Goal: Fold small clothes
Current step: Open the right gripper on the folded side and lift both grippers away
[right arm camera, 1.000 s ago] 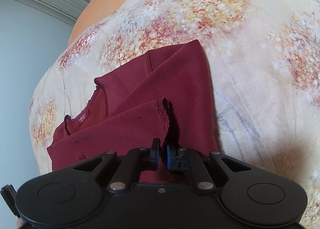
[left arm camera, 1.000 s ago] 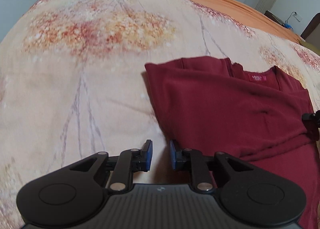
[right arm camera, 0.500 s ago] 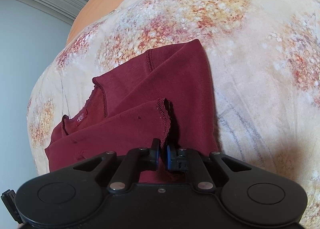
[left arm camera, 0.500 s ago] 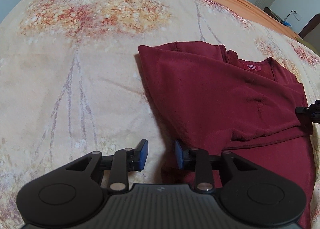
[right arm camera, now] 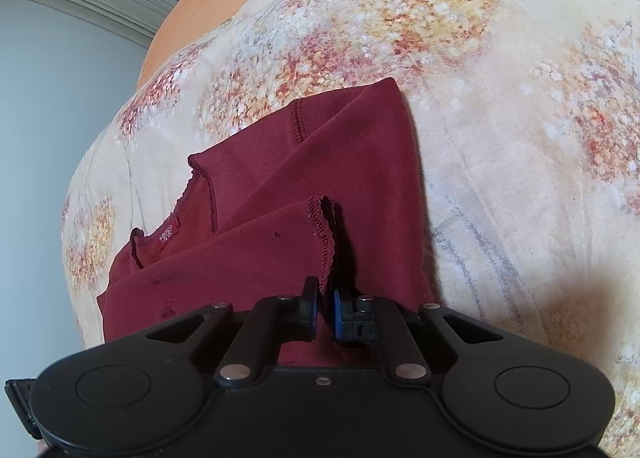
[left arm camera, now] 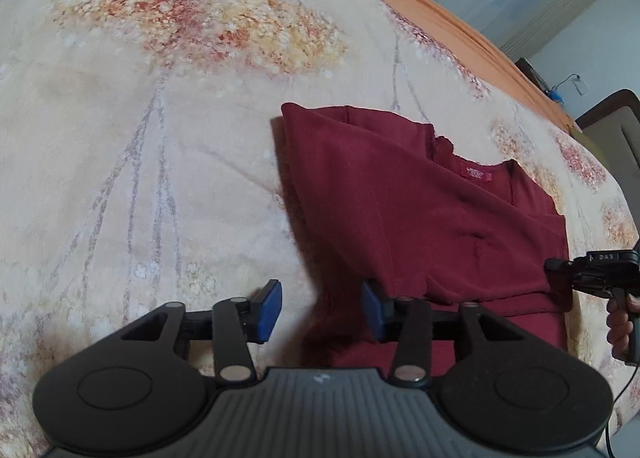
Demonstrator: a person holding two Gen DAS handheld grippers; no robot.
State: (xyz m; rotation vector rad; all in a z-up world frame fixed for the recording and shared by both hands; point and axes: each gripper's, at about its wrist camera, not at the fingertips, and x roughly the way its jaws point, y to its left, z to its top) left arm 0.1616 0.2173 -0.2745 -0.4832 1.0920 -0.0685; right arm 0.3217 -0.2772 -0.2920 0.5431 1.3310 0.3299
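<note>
A dark red small top [left arm camera: 420,218] lies partly folded on the floral bedspread [left arm camera: 140,138], its neck label [left arm camera: 476,175] showing. My left gripper [left arm camera: 320,298] hangs low over the top's left edge; its jaws are opening, the blue pads [left arm camera: 270,310] stand apart and press on nothing, and the cloth edge lies by the right pad. In the right wrist view my right gripper [right arm camera: 325,294] is shut on the scalloped cuff [right arm camera: 324,234] of the folded-over sleeve. That same right gripper [left arm camera: 560,278] shows at the far right of the left wrist view, held by a hand [left arm camera: 620,330].
An orange sheet [left arm camera: 440,14] runs along the far side of the bed. A dark chair back [left arm camera: 612,126] stands at the right past the bed's edge. Bare bedspread [right arm camera: 520,178] spreads to the right of the top [right arm camera: 260,250].
The left gripper's jaws have spread wider and it has tilted and rolled a little at the top's left edge. The right gripper keeps its hold on the cuff, unmoved.
</note>
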